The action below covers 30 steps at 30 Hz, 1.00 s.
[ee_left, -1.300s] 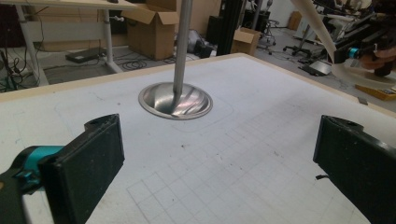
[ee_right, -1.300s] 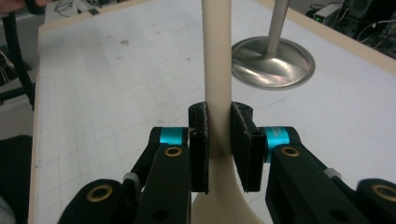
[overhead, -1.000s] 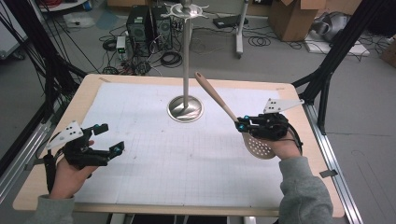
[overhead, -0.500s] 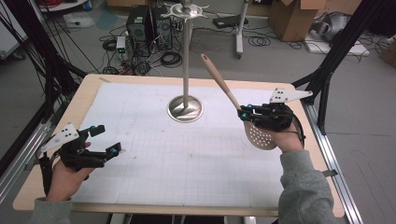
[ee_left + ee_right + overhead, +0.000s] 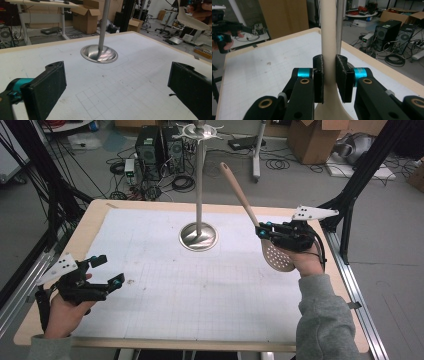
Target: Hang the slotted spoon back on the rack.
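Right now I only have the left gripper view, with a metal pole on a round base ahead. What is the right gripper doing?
Observer: The right gripper is shut on a wooden slotted spoon, gripping the handle just above the bowl.
Operator: How is the spoon pointed?
Observer: Handle up, tilted toward the stand, perforated bowl hanging low over the table.
Operator: What tops the pole?
Observer: A ring of hooks, none holding anything that I can see.
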{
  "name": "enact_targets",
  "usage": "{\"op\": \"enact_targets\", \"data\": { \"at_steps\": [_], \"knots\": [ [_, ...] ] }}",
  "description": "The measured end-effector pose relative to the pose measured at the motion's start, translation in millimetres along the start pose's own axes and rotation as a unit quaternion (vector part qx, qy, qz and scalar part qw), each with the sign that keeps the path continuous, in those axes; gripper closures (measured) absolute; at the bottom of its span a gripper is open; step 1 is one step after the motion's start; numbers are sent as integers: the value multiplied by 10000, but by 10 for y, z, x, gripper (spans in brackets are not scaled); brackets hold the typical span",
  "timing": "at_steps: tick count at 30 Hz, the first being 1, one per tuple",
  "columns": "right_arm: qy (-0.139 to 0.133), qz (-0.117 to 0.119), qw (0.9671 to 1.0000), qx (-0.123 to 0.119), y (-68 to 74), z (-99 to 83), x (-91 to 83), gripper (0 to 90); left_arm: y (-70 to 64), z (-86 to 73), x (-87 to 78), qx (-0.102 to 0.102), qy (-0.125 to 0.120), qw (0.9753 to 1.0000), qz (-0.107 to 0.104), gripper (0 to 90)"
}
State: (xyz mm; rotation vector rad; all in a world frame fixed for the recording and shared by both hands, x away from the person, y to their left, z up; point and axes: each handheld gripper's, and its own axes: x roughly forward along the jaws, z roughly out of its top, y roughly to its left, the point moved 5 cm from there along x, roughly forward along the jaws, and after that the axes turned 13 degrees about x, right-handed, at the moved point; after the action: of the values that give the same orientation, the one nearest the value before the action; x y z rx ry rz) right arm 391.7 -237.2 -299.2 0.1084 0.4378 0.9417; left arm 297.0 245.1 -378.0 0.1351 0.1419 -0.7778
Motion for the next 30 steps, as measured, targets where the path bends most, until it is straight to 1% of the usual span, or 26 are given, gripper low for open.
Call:
{"op": "enact_targets", "data": {
  "at_steps": [1,5,9,15,25,28,30],
  "knots": [
    [-31,-24,10000,1,-12,18,4,781,1,-2,0,-15,-1,10000,5,22],
    [-12,-30,10000,11,-19,56,1,781,5,-8,-1,-15,-3,10000,-1,22],
    [-39,-28,10000,-35,-28,101,-9,781,7,-11,-2,-29,-8,10000,2,22],
    [-30,-90,9999,-50,-43,193,-30,781,13,-12,-13,-46,-20,10000,5,22],
    [-15,-204,9998,-84,-83,280,-46,781,18,-17,-27,-51,-4,10000,-8,22],
    [9,-215,9997,-87,-88,310,-53,781,30,-11,-45,-81,-42,10000,24,22],
    [-32,-217,9997,-100,-90,337,-56,781,39,-7,-53,-83,-52,9999,30,22]
  ]
}}
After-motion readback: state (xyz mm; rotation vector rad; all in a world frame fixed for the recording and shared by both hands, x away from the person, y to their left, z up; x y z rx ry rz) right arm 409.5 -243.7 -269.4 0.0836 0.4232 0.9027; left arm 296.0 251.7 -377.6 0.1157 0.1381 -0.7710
